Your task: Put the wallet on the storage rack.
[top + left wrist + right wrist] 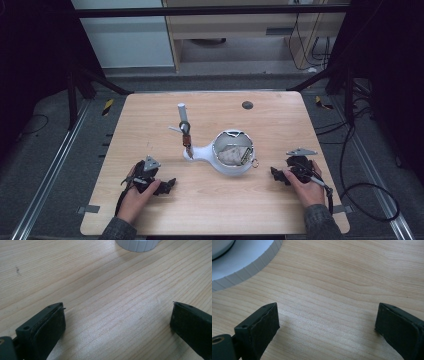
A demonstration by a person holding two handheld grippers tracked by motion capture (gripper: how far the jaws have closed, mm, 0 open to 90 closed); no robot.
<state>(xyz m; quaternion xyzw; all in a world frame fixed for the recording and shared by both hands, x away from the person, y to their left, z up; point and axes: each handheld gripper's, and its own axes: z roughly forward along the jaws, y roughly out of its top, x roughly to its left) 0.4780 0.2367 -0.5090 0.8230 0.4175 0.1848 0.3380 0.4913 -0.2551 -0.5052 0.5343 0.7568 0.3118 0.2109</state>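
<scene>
The table [150, 115] is a pale wooden top with dark flooring and rails around it. Near its centre lies the bowl [231, 154], a white pan-shaped vessel with a ribbed wall and a spout-like neck pointing to nine o'clock; a crumpled pale wad, perhaps cloth or foil, sits inside, though it is too small to make out. At the tip of the neck a peg [187, 134] with a dark ring stands up, and a white tube [181, 110] rises just beyond it at eleven o'clock. A dark hole [247, 105] marks the top at one o'clock from the bowl. The left gripper [167, 185] rests on the wood at seven o'clock from the bowl, its jaws well apart and empty, with the ribbed wall [137, 245] ahead of it. The right gripper [275, 173] lies at four o'clock, jaws likewise spread over bare wood, the rim [249, 270] close by. Judging by this, the work is at its start: both tools are poised on either side and nothing is held. The next move likely calls for closing in on the bowl from both flanks. The small ring [255, 163] at the bowl's right edge could snag the right jaws.
</scene>
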